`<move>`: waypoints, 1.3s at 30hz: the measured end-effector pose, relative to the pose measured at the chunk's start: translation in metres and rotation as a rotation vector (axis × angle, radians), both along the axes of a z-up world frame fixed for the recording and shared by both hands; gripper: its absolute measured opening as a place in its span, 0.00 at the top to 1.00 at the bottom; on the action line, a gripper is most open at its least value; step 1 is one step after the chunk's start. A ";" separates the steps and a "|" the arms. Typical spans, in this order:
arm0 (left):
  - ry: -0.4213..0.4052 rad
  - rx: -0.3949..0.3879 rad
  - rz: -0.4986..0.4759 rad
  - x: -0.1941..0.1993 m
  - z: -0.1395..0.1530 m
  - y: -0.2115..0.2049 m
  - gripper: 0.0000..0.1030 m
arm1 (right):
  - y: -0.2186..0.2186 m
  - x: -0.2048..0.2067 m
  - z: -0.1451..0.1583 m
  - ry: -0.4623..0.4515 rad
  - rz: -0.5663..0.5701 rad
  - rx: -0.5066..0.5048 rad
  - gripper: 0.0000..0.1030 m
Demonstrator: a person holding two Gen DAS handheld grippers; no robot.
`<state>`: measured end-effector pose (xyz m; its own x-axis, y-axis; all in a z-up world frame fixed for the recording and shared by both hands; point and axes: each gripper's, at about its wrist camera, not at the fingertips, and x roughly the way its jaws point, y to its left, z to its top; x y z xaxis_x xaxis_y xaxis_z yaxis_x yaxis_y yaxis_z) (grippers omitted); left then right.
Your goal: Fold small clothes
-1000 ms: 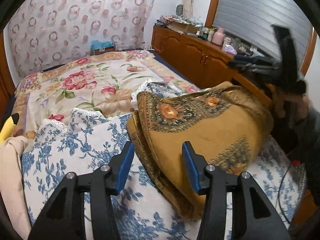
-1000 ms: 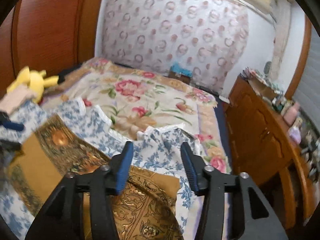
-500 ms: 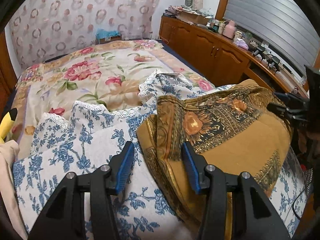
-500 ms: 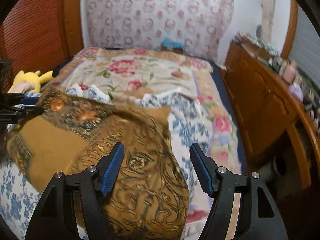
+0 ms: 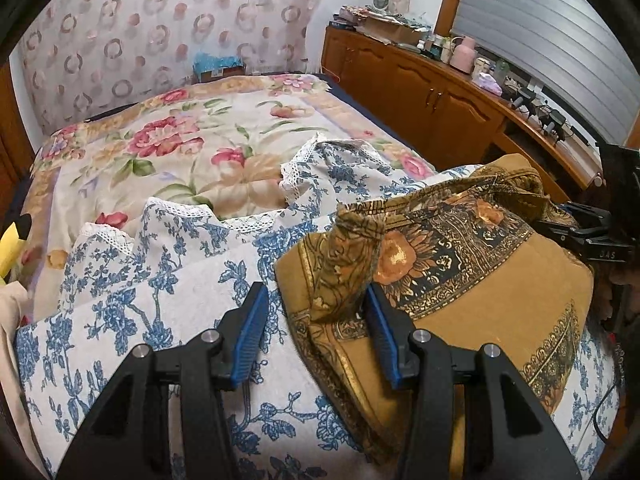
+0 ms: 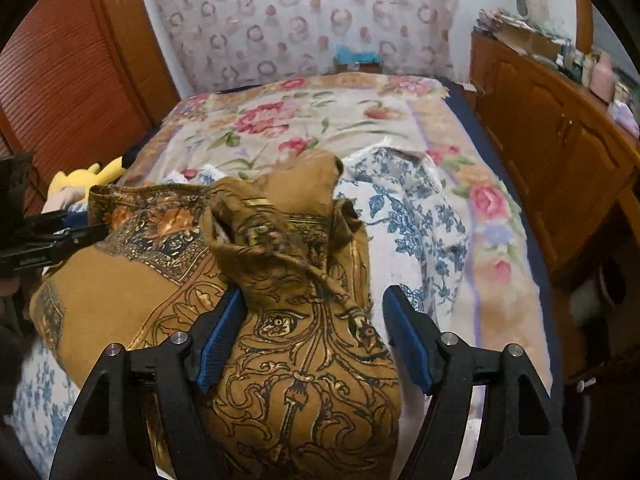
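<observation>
A bed (image 5: 224,152) under a floral quilt carries a blue-flowered cloth (image 5: 168,300). On that cloth lies the mustard patterned garment (image 5: 472,292), loosely bunched. The left gripper (image 5: 316,328) stands with jaws apart, a fold between them, perhaps brushing one pad. The right gripper (image 6: 312,332) straddles the garment's raised corner, jaws spread wide.
</observation>
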<state>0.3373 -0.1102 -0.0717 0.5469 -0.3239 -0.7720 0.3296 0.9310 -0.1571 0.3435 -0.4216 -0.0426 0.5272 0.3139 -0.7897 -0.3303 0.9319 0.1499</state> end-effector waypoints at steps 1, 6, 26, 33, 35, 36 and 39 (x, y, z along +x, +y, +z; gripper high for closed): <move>-0.002 0.003 0.000 0.001 0.000 0.000 0.53 | 0.002 0.000 0.000 0.001 0.013 0.007 0.36; -0.016 0.012 -0.007 0.004 -0.001 -0.003 0.54 | 0.007 -0.002 0.001 0.011 0.065 0.029 0.55; -0.171 -0.073 -0.027 -0.050 0.061 0.009 0.95 | 0.023 -0.051 0.067 -0.196 0.122 0.078 0.87; -0.262 -0.096 0.021 -0.094 0.095 0.044 0.96 | 0.053 -0.069 0.104 -0.266 0.195 0.080 0.88; -0.288 -0.104 0.046 -0.109 0.104 0.059 0.96 | 0.066 -0.071 0.111 -0.282 0.219 0.078 0.88; -0.302 -0.105 0.062 -0.117 0.109 0.069 0.96 | 0.077 -0.073 0.118 -0.295 0.240 0.079 0.88; -0.338 -0.104 0.113 -0.140 0.119 0.099 0.96 | 0.104 -0.075 0.131 -0.321 0.295 0.081 0.88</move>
